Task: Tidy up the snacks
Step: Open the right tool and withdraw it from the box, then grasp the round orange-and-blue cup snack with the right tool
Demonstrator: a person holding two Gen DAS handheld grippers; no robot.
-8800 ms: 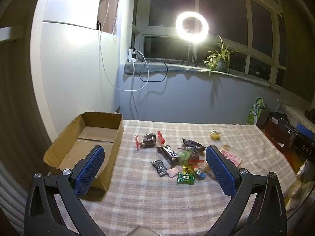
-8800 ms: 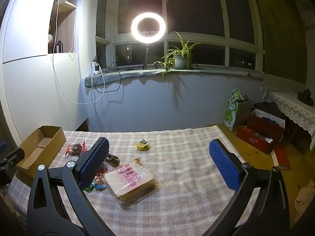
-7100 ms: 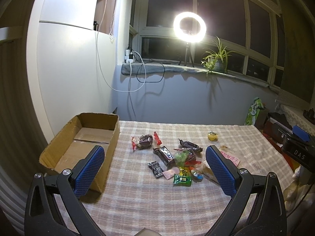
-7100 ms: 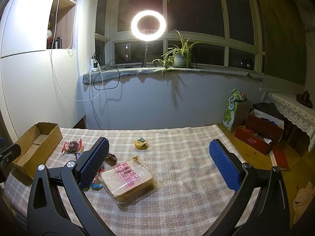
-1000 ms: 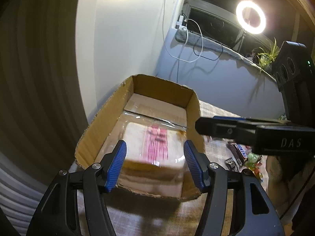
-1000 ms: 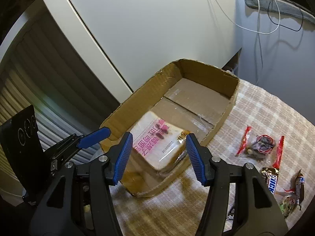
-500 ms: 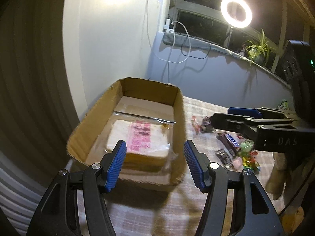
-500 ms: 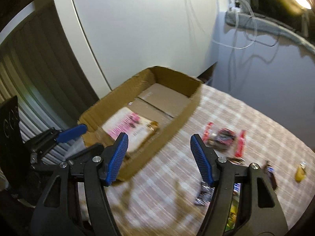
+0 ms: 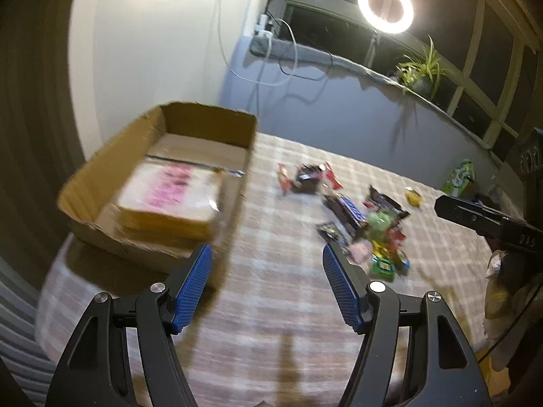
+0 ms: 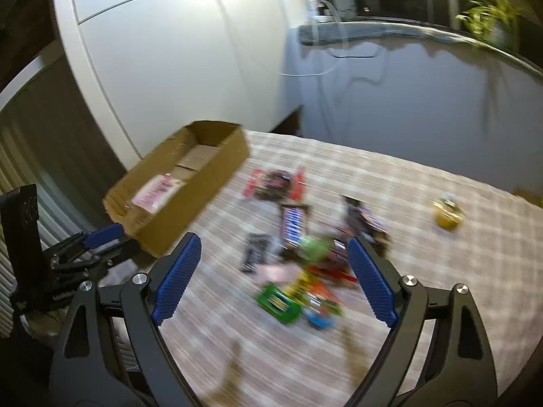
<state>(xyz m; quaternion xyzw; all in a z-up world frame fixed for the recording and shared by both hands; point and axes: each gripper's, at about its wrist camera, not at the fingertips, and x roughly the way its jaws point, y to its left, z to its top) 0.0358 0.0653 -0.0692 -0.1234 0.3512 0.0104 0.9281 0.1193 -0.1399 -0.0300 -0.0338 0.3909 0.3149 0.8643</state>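
Along the bottom of the left wrist view, the left tongs (image 9: 268, 285) stand spread with nothing between their blue pads; their jaws have just been opening. Just above the left pad, at centre left of the frame, sits the cardboard box (image 9: 101, 230) on the checked tabletop (image 9: 271, 332). Inside it lies the wrapped bread pack (image 9: 169, 200) with pink print, flat on the box floor at the near end. To the right of the box, at centre right, the loose snack pile (image 9: 366, 224) is strewn on the cloth, and a small yellow snack (image 9: 413, 197) lies apart from it, further right. At the right edge the black body of the other tool shows.

At the bottom of the right wrist view, the right tongs (image 10: 275, 274) are spread wide and empty, their jaws having just been opening too. The blurred snack pile (image 10: 298, 261) lies between and just above the pads, not touched by them. The cardboard box (image 10: 190, 200) is at centre left, with the bread pack (image 10: 154, 194) visible inside. The yellow snack (image 10: 447, 215) sits alone at the right. The left tongs (image 10: 101, 232) show at lower left, beside the near end of the box.
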